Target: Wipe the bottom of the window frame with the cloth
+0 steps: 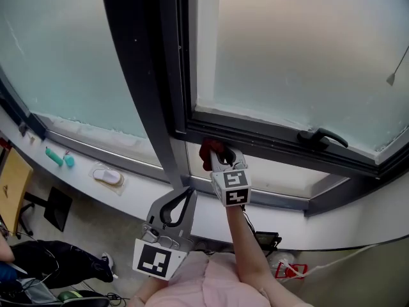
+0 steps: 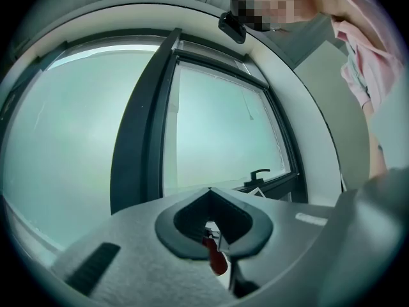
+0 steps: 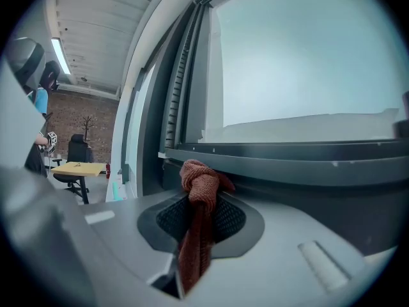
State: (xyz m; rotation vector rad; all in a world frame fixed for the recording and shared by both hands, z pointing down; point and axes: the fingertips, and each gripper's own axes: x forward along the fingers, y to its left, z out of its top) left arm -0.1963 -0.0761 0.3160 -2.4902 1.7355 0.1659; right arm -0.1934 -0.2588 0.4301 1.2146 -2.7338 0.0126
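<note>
A reddish-brown cloth (image 1: 208, 151) is bunched into a knot and pressed against the dark bottom rail of the window frame (image 1: 268, 139), near its left corner. My right gripper (image 1: 218, 157) is shut on the cloth. In the right gripper view the knot (image 3: 202, 176) sticks out past the jaws, touching the frame's bottom rail (image 3: 287, 151), and a strip hangs down between them. My left gripper (image 1: 189, 190) hangs lower, in front of the sill, with its jaws shut and nothing held. In the left gripper view, a bit of the cloth (image 2: 217, 259) shows beyond the left gripper (image 2: 208, 190).
A black window handle (image 1: 323, 136) sits on the bottom rail to the right. A wide dark mullion (image 1: 144, 75) stands left of the cloth. On the white sill (image 1: 83, 181) lie a teal object (image 1: 54, 157) and a white item (image 1: 107, 176). A wooden desk (image 1: 11, 184) is far left.
</note>
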